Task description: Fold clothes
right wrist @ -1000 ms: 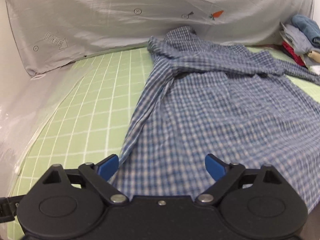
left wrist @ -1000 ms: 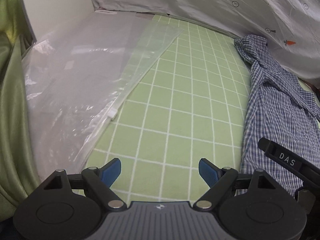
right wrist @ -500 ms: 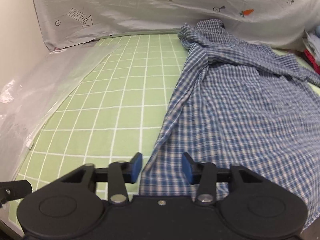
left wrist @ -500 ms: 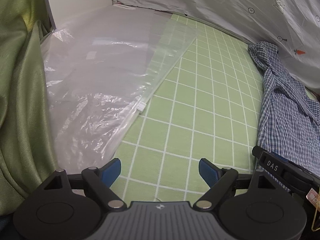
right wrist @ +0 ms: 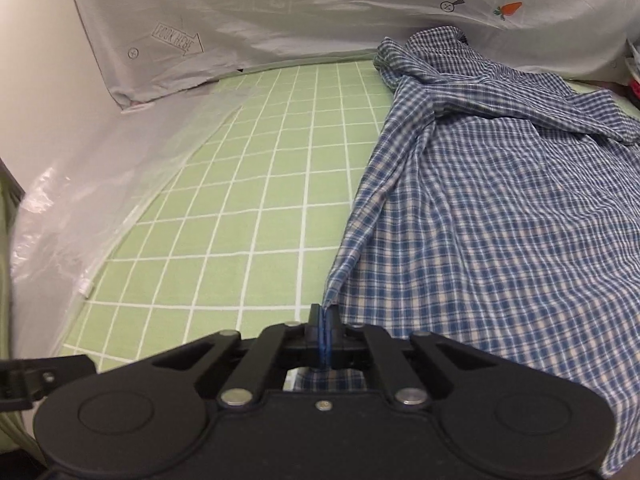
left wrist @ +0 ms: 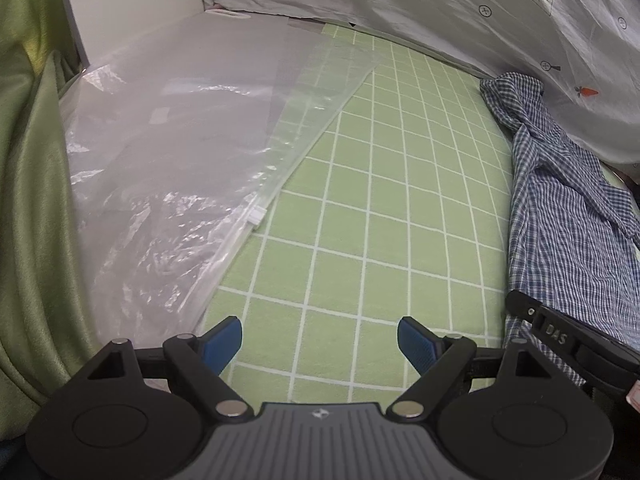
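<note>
A blue-and-white checked shirt (right wrist: 500,216) lies spread over the green grid sheet (right wrist: 256,208), its collar end toward the far grey cover. My right gripper (right wrist: 325,334) is shut on the shirt's near left edge, and the cloth rises in a small peak from between its blue pads. In the left wrist view the same shirt (left wrist: 568,216) runs along the right side. My left gripper (left wrist: 320,340) hangs open above bare green sheet (left wrist: 360,248) with nothing between its blue fingers. The right gripper's black body (left wrist: 572,344) shows at that view's lower right.
A clear plastic zip bag (left wrist: 172,168) covers the left part of the bed. A grey printed cover (right wrist: 320,16) with carrots stands along the back. A green curtain (left wrist: 28,216) hangs at the far left. Folded clothes peek in at the right wrist view's right edge.
My right gripper's jaws closed from wide open onto the shirt's near edge while it tilted and shifted left. The left gripper stayed open, and its view swung slightly to take in more plastic bag.
</note>
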A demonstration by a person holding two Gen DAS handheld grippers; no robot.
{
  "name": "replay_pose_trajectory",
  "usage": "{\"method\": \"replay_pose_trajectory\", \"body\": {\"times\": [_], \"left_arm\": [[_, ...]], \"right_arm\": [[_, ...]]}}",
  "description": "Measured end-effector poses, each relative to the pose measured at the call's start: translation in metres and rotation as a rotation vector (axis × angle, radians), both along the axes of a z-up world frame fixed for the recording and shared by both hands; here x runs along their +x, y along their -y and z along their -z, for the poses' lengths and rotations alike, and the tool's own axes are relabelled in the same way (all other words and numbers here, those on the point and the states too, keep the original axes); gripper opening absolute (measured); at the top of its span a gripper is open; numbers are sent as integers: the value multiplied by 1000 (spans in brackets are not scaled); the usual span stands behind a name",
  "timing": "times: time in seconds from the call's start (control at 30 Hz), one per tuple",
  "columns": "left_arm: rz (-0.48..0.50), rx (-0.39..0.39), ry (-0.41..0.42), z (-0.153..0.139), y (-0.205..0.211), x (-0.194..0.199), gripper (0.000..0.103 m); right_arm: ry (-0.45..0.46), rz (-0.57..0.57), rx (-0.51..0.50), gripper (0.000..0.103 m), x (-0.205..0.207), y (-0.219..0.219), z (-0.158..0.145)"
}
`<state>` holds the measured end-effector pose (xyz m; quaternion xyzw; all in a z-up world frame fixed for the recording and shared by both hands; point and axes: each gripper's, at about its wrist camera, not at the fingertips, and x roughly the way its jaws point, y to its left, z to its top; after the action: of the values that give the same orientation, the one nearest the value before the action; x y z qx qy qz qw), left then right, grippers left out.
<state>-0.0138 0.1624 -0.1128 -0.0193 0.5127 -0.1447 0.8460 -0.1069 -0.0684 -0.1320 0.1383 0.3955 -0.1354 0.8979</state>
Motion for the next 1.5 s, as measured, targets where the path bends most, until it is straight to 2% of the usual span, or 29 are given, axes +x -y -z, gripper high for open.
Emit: {"method": "replay_pose_trajectory", "body": {"times": [0.17,0.33,0.57,0.7,0.87,1.1,1.17,1.3,1.33,1.4,1.5], "left_arm": [[34,-22,12,-5,22,2,85],[85,-46,26,-10,53,3,85],[165,-55,37,-16,98,-5,85],[159,-55,37,-19,116,-7,85],[114,-51,33,-22,137,-13,86],[34,-15,17,-22,162,-20,86],[6,-5,10,-22,167,-20,86],[-55,3,-4,-20,179,-16,86],[-68,5,-5,-20,183,-14,86],[-92,3,-2,-20,191,-10,86],[-128,-4,-2,-20,205,-1,86]], "right_arm": [[51,18,23,1,-18,20,-21],[86,103,9,1,-44,50,-41],[108,249,12,1,-80,109,-51],[110,296,15,1,-96,143,-52],[60,281,12,1,-102,181,-42],[-98,153,7,2,-78,209,-3],[-143,105,21,4,-75,210,4],[-171,9,38,20,-71,215,2],[-169,-7,42,29,-71,218,0],[-154,-14,58,39,-70,229,-5],[-100,7,92,46,-67,256,-16]]}}
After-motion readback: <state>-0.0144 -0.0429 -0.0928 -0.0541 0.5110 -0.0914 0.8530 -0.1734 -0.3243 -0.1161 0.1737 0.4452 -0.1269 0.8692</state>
